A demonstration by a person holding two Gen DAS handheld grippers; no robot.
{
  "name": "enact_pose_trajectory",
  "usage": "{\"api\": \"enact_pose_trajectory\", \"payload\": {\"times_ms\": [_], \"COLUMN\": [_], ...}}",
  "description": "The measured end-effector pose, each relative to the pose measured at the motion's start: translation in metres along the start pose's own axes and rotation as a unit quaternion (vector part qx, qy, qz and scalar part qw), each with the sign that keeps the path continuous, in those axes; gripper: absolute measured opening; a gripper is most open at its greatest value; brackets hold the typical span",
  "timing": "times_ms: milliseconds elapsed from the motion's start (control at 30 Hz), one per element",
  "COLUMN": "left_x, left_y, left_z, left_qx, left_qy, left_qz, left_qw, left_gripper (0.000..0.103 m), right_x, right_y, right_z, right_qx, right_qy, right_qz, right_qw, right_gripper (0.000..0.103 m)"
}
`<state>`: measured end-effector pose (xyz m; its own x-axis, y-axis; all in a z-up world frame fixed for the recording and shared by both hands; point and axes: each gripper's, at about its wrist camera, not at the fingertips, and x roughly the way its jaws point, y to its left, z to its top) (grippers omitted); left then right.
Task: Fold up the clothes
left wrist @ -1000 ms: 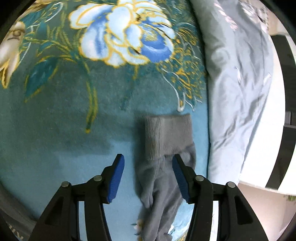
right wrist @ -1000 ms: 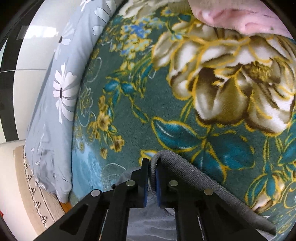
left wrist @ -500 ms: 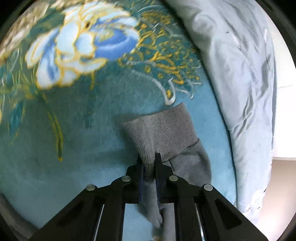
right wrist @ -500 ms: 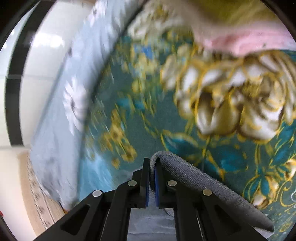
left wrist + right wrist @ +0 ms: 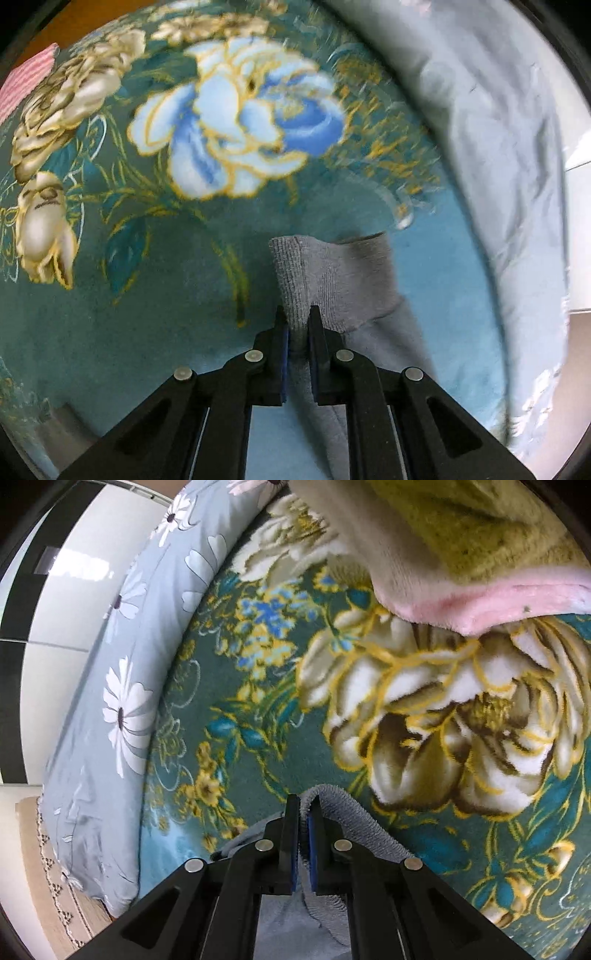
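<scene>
Closed since a second ago: left gripper (image 5: 298, 314) now pinching grey garment (image 5: 332, 273) cuff; right gripper (image 5: 303, 805) clamped on ribbed hem (image 5: 354, 823) — lift evenly, keep taut.

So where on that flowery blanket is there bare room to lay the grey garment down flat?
Mostly left of the grey garment: open teal blanket below the blue flower. More lies beyond it, between the pale blue sheet and the big cream flower. It's crowded at the far end, where a pink and green blanket is heaped.
</scene>
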<state>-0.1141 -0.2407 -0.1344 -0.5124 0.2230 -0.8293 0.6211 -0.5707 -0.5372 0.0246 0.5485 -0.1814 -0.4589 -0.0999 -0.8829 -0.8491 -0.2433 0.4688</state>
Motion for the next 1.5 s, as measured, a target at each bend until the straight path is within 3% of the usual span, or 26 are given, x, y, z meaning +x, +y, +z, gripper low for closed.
{"api": "enact_pose_trajectory", "payload": {"times_ms": [167, 367, 600, 700, 833, 967, 1200, 1433, 1500], "left_x": [0.01, -0.034, -0.015, -0.021, -0.031, -0.033, -0.009, 0.009, 0.008], "left_y": [0.003, -0.011, 0.017, 0.022, 0.02, 0.023, 0.042, 0.046, 0.048], "left_z": [0.004, 0.013, 0.012, 0.013, 0.026, 0.03, 0.032, 0.031, 0.032], "left_qx": [-0.015, -0.016, -0.018, -0.022, -0.026, -0.02, -0.036, -0.033, -0.04], "left_qy": [0.017, -0.054, -0.027, -0.034, -0.061, -0.072, -0.051, -0.014, -0.005], "left_qz": [0.029, -0.043, 0.023, 0.028, 0.004, 0.007, 0.051, 0.07, 0.067], "left_qw": [0.9993, 0.9975, 0.9992, 0.9988, 0.9978, 0.9972, 0.9967, 0.9969, 0.9969], "left_gripper": [0.009, 0.007, 0.007, 0.007, 0.007, 0.007, 0.007, 0.01, 0.01], "right_x": [0.001, -0.006, 0.016, 0.014, 0.019, 0.035, 0.041, 0.042, 0.038], "right_y": [0.005, 0.017, 0.029, 0.036, 0.051, 0.052, 0.059, 0.061, 0.061], "right_z": [-0.004, -0.004, -0.006, -0.002, -0.005, -0.009, -0.007, -0.01, -0.009], "right_qx": [0.002, -0.014, -0.039, -0.054, -0.083, -0.082, -0.105, -0.105, -0.102], "right_qy": [-0.001, -0.008, 0.02, 0.02, 0.03, 0.041, 0.05, 0.045, 0.043], "right_qz": [-0.012, 0.012, -0.024, -0.025, -0.006, -0.028, -0.052, -0.089, -0.094], "right_qw": [1.0, 1.0, 0.999, 0.998, 0.996, 0.995, 0.992, 0.989, 0.989], "right_gripper": [0.004, 0.004, 0.004, 0.005, 0.005, 0.005, 0.005, 0.016, 0.028]}}
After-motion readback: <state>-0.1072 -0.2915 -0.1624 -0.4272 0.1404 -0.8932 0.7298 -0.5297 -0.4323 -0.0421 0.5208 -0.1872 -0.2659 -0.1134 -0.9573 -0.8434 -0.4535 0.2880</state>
